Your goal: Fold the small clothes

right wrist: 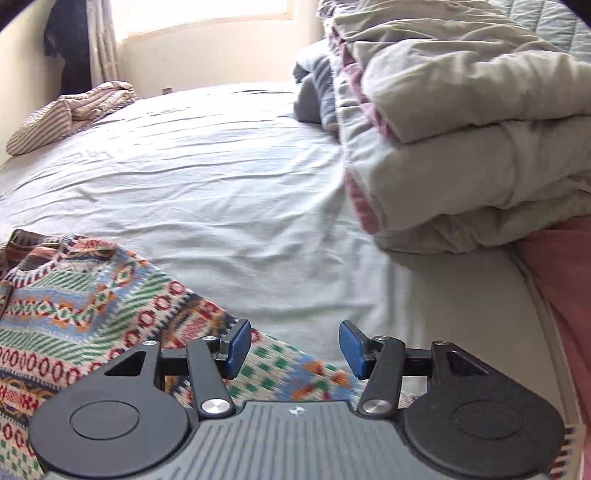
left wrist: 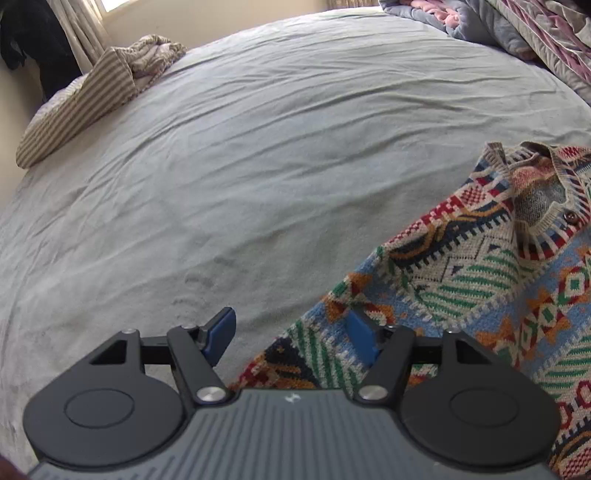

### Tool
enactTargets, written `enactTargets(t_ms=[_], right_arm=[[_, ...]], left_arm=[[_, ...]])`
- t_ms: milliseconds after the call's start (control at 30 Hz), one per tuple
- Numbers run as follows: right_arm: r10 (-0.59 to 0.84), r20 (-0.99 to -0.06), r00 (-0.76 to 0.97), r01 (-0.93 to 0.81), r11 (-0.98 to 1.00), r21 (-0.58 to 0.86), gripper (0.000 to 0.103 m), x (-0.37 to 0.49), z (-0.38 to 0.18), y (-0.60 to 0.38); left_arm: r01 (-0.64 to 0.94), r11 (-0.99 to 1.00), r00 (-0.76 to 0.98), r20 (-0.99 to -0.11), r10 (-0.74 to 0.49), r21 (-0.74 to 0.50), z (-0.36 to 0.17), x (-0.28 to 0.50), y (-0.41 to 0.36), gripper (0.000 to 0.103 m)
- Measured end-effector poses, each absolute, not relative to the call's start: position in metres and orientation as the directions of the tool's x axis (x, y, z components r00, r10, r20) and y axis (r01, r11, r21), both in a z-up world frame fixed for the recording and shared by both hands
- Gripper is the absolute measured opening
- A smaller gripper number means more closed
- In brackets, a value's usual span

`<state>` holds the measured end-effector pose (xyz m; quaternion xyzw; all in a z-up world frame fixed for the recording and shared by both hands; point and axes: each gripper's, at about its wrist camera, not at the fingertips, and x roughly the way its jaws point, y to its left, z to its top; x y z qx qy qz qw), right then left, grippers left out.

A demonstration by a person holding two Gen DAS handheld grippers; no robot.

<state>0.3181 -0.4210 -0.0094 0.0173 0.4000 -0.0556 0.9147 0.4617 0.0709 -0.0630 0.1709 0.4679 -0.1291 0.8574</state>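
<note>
Knitted in bands of red, blue, green, orange and cream, the patterned sweater (left wrist: 480,280) lies spread on the bed sheet (left wrist: 240,166) at the near edge of the bed. Its buttoned collar (left wrist: 546,206) points away from the cameras. In the left wrist view one sleeve or side panel runs diagonally toward the left tool (left wrist: 291,336). In the right wrist view the opposite side of the garment (right wrist: 92,306) passes beneath the right tool (right wrist: 293,349).

Left tool: jaws stand apart at a moderate gap. One blue pad is over bare sheet, the other over the knit edge. Nothing is clamped between them.

Right tool: jaws stand apart at a moderate gap. Knit fabric lies below and behind the pads, but the pads do not press on it.

Task status, judged from the layout: the sweater is laid out roughly flat and no completed fold is evident. The sleeve folds and the body fold appear to remain. Each tool sits at one side of the garment, which suits a grasp of a sleeve or side edge.

Surroundings: a striped garment (left wrist: 74,110) lies bunched at the far corner of the bed. A folded grey quilt (right wrist: 461,147) is stacked on the right side of the bed. A curtain (left wrist: 85,29) hangs by the window beyond.
</note>
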Motion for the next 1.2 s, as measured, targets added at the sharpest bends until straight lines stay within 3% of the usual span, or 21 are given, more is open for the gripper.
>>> enactTargets(t_ms=[67,133,200,233,300,333,367,500,600,700,800,833,867,933,1100,1200], right_arm=[[-0.048,-0.740,0.670,0.067,0.998,-0.004,0.057,0.339,-0.019,-0.402],[-0.029,-0.752,0.658,0.039,0.999,-0.004,0.057,0.359,-0.029,-0.386],[-0.026,-0.764,0.644,0.024,1.000,-0.014,0.055,0.378,-0.042,-0.372],[-0.025,-0.770,0.637,0.020,1.000,-0.016,0.052,0.384,-0.047,-0.367],[0.009,-0.760,0.650,-0.003,1.000,0.009,0.036,0.390,-0.054,-0.359],[0.042,-0.756,0.653,-0.026,0.999,0.033,0.012,0.392,-0.055,-0.354],[0.052,-0.754,0.655,-0.038,0.999,0.037,0.007,0.393,-0.055,-0.349],[-0.011,-0.727,0.687,-0.090,0.991,-0.101,0.005,0.384,-0.051,-0.330],[-0.050,-0.696,0.716,-0.037,0.993,-0.110,0.004,0.381,-0.049,-0.335],[-0.051,-0.719,0.693,-0.023,0.995,-0.093,0.005,0.386,-0.056,-0.339],[-0.043,-0.720,0.692,-0.009,0.998,-0.068,0.019,0.391,-0.053,-0.339],[-0.041,-0.710,0.703,0.002,0.998,-0.056,0.026,0.390,-0.050,-0.338],[-0.032,-0.699,0.715,0.003,0.999,-0.043,0.035,0.389,-0.047,-0.337],[-0.019,-0.682,0.731,0.003,1.000,-0.024,0.039,0.388,-0.040,-0.332],[0.021,-0.661,0.750,-0.042,0.999,-0.016,0.053,0.376,-0.024,-0.305],[0.047,-0.642,0.765,-0.066,0.998,-0.006,0.070,0.366,-0.011,-0.287]], left_arm=[[0.349,0.935,0.477,-0.870,-0.127,0.055,-0.065,0.466,0.084,0.055],[0.342,0.939,0.449,-0.874,-0.185,-0.023,-0.063,0.465,0.090,0.023],[0.321,0.946,0.461,-0.865,-0.199,-0.046,-0.061,0.459,0.089,0.007],[0.292,0.956,0.489,-0.851,-0.189,-0.045,-0.061,0.455,0.089,0.006],[0.262,0.965,0.542,-0.823,-0.170,-0.027,-0.061,0.447,0.088,0.005],[0.243,0.970,0.576,-0.801,-0.159,-0.018,-0.059,0.444,0.089,0.004],[0.207,0.978,0.630,-0.765,-0.137,-0.005,-0.053,0.440,0.093,0.004],[0.034,0.999,0.771,-0.636,-0.029,-0.005,-0.037,0.436,0.126,0.004],[-0.061,0.996,0.751,-0.654,0.089,0.066,-0.048,0.446,0.142,0.004],[-0.013,0.997,0.685,-0.726,0.062,0.074,-0.065,0.457,0.144,0.007],[0.029,0.999,0.698,-0.716,0.010,0.042,-0.058,0.451,0.145,0.020],[0.034,0.999,0.709,-0.705,0.002,0.037,-0.054,0.446,0.145,0.037],[0.041,0.999,0.723,-0.691,-0.008,0.032,-0.048,0.442,0.146,0.046],[0.046,0.998,0.748,-0.664,-0.012,0.035,-0.036,0.432,0.147,0.069],[0.054,0.997,0.755,-0.656,-0.008,0.050,-0.006,0.401,0.155,0.089],[0.035,0.997,0.746,-0.665,0.023,0.073,0.009,0.378,0.165,0.093]])
